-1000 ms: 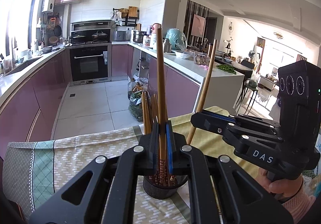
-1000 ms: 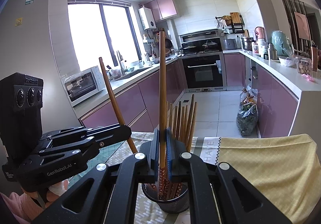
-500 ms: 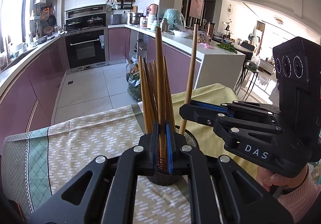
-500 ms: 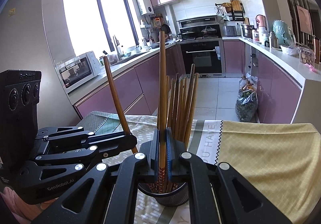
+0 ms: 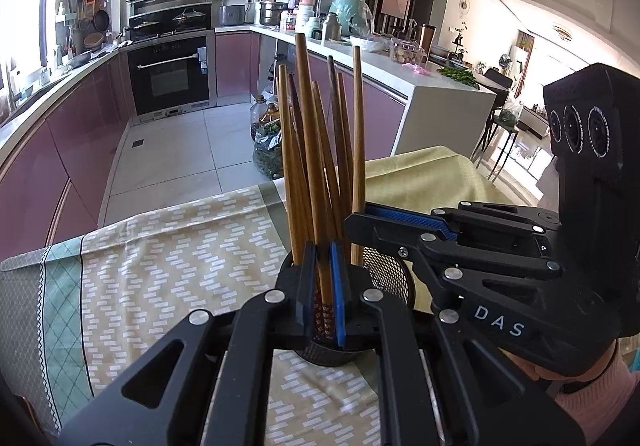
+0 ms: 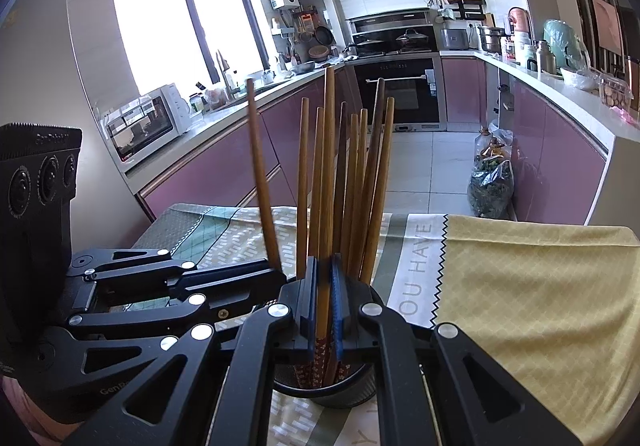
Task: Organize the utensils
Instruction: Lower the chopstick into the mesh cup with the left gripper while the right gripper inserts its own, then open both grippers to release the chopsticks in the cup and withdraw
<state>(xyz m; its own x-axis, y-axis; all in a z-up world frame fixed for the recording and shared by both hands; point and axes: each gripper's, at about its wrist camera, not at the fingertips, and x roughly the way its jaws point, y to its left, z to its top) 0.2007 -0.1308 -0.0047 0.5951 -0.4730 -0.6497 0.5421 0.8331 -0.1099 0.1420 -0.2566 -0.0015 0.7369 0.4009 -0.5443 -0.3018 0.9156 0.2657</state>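
A black mesh holder (image 5: 386, 274) (image 6: 340, 398) stands on the patterned tablecloth (image 5: 180, 266) (image 6: 520, 286) with several wooden chopsticks (image 5: 289, 166) (image 6: 354, 182) upright in it. My left gripper (image 5: 322, 260) (image 6: 277, 278) is shut on one chopstick (image 5: 310, 134) (image 6: 258, 166), whose patterned lower end reaches into the holder. From the right, my right gripper (image 6: 325, 270) (image 5: 354, 220) is shut on another chopstick (image 6: 328, 166) (image 5: 357, 126), also pointing down into the holder. Both grippers sit just above the holder's rim, close together. The holder's bottom is hidden.
The table's far edge drops to a tiled kitchen floor. Purple cabinets run along both sides, with an oven (image 5: 170, 78) at the back. A bag of greens (image 6: 490, 182) sits on the floor. A microwave (image 6: 146, 122) is on the left counter. A hand in a pink sleeve (image 5: 596, 386) holds the right gripper.
Both grippers have come down and tipped forward with their chopsticks, which have sunk lower among those in the holder. Both stay shut.
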